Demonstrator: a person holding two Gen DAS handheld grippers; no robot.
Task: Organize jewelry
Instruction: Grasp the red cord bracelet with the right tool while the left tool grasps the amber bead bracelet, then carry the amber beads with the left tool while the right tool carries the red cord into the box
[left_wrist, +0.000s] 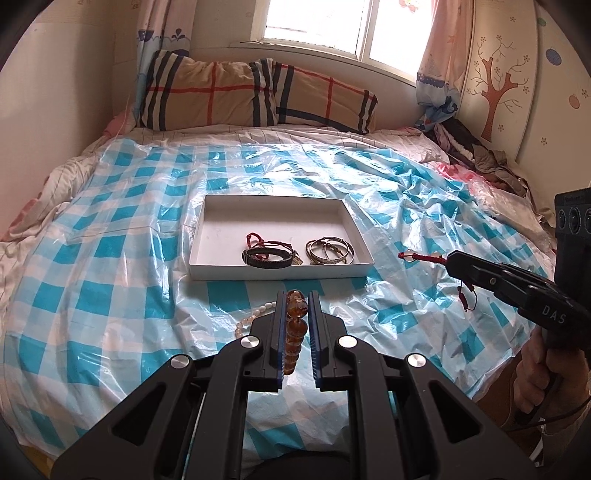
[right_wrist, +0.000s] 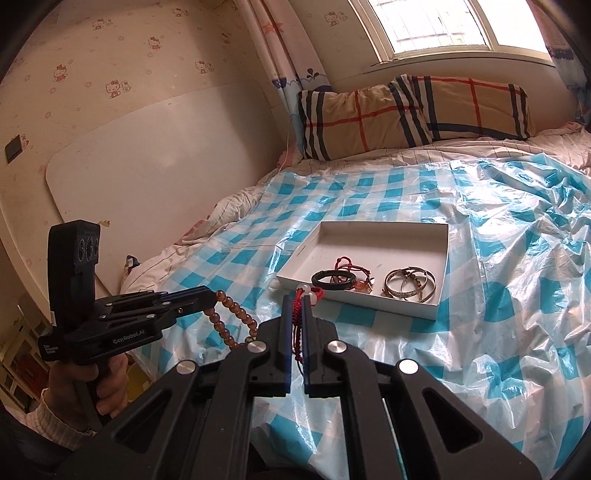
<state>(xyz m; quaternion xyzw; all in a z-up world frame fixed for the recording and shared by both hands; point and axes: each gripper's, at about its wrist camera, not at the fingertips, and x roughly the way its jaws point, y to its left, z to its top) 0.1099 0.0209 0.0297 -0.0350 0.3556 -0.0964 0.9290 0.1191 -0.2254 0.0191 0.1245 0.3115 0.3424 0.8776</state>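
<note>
A shallow white box (left_wrist: 221, 218) (right_wrist: 441, 254) lies on the checked plastic sheet and holds a black bracelet (left_wrist: 266, 256) (right_wrist: 332, 277), a red cord bracelet (left_wrist: 255, 239) (right_wrist: 349, 264) and silver bangles (left_wrist: 330, 250) (right_wrist: 410, 286). My left gripper (left_wrist: 298, 295) (right_wrist: 210, 295) is shut on an amber bead bracelet (left_wrist: 295, 325) (right_wrist: 231, 319), held above the sheet in front of the box. My right gripper (right_wrist: 295, 301) (left_wrist: 448, 258) is shut on a red cord bracelet with pale beads (right_wrist: 308, 295) (left_wrist: 417, 255), right of the box. A pale bead bracelet (left_wrist: 255, 314) lies on the sheet by the left fingers.
The blue-and-white plastic sheet (left_wrist: 110, 258) (right_wrist: 517, 295) covers the bed. Plaid pillows (left_wrist: 258, 96) (right_wrist: 406, 110) lie at the head under a window. Clothes (left_wrist: 476, 151) pile at the far right. A white board (right_wrist: 147, 177) leans on the left wall.
</note>
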